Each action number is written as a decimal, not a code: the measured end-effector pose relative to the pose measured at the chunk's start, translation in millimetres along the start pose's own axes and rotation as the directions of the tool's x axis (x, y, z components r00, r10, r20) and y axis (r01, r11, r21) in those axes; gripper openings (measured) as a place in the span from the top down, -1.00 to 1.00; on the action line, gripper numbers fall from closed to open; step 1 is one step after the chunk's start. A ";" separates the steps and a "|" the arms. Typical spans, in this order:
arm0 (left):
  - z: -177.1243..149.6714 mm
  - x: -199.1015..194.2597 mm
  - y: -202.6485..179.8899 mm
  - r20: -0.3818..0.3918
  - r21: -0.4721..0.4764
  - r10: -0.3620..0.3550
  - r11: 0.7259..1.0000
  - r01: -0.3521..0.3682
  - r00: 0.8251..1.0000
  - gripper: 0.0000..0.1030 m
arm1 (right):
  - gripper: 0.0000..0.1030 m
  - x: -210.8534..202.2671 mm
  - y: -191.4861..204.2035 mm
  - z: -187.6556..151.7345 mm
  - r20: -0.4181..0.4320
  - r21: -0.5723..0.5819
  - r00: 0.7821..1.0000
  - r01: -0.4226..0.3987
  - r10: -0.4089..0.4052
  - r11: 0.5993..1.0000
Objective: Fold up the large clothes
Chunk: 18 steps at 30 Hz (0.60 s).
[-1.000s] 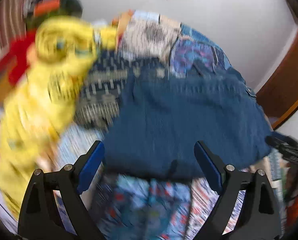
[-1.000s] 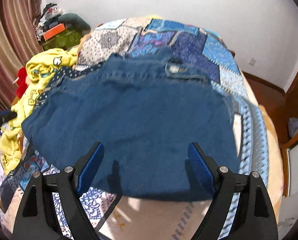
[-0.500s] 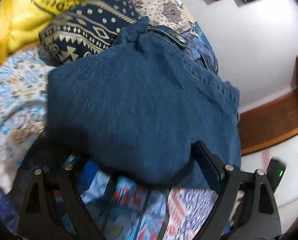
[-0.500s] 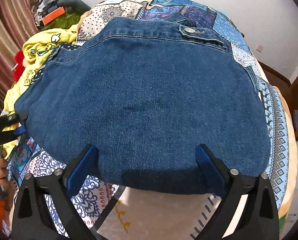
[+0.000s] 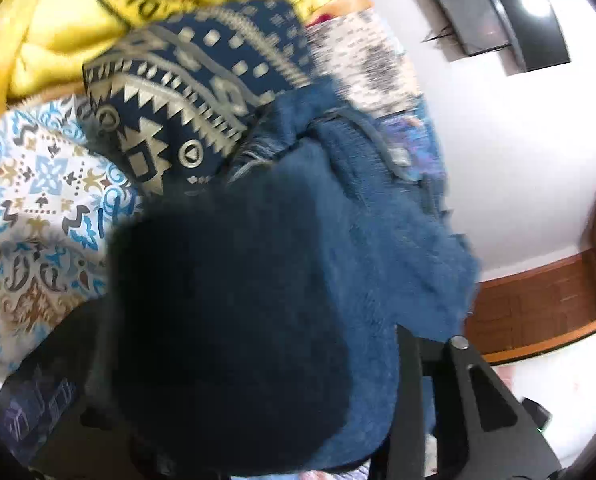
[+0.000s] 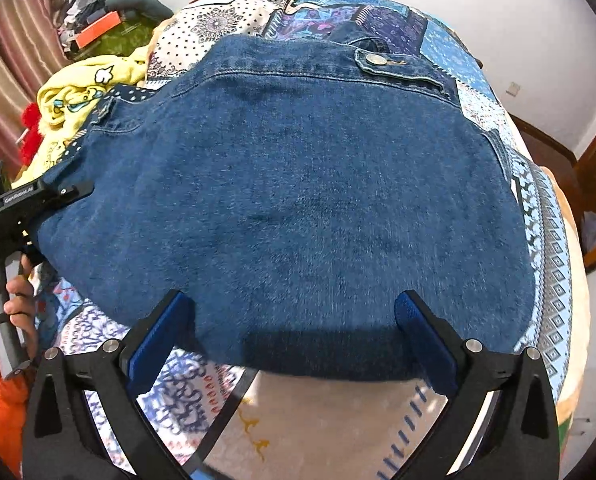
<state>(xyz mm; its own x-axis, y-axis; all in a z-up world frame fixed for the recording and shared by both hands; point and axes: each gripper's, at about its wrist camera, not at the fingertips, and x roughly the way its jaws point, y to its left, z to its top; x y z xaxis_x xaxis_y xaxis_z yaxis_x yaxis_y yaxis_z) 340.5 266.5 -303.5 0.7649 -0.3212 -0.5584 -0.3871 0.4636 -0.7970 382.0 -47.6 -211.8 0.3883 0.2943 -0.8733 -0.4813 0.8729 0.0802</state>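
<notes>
The denim jacket [image 6: 298,200] lies spread flat on the patterned bedspread [image 6: 550,280]. The right gripper [image 6: 293,336] stands wide over its near hem, holding nothing. The left gripper [image 6: 37,196] sits at the jacket's left edge; whether it grips cannot be told. A one-sided lift would likely skew the fold.

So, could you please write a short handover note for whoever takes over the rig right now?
Left gripper: at the left edge of the denim garment; grip cannot be told, cloth hides the fingers.
Right gripper: open, at the near hem, nothing held.
The garment lies flat on the patterned bedspread, button tab at the far side. Yellow clothing is heaped beyond it to the left.
Done: spread flat. Left: every fold.
</notes>
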 end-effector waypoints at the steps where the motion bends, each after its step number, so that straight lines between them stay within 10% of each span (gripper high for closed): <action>1: 1.4 -9.0 -6.8 0.008 0.016 -0.037 0.999 0.037 0.999 0.37 | -1.00 -4.4 1.6 0.0 0.007 0.000 1.000 -0.002 0.002 1.000; 10: 9.0 -98.4 -101.6 0.151 0.315 -0.157 0.943 0.103 0.976 0.49 | -1.00 -24.3 45.6 15.7 0.066 -0.066 0.998 -0.015 0.020 0.998; 18: 9.3 -135.1 -119.4 0.269 0.453 -0.030 0.886 -0.099 0.963 0.49 | -0.99 10.4 119.0 31.9 0.023 -0.223 0.994 -0.101 0.109 0.970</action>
<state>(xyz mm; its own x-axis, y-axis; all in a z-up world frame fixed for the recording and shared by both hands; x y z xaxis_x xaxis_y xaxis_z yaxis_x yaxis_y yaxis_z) 288.1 262.2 -130.8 0.8866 -0.1005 -0.4515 -0.1859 0.8164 -0.5468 353.8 71.7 -196.1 0.3519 0.3965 -0.8479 -0.6811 0.7298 0.0586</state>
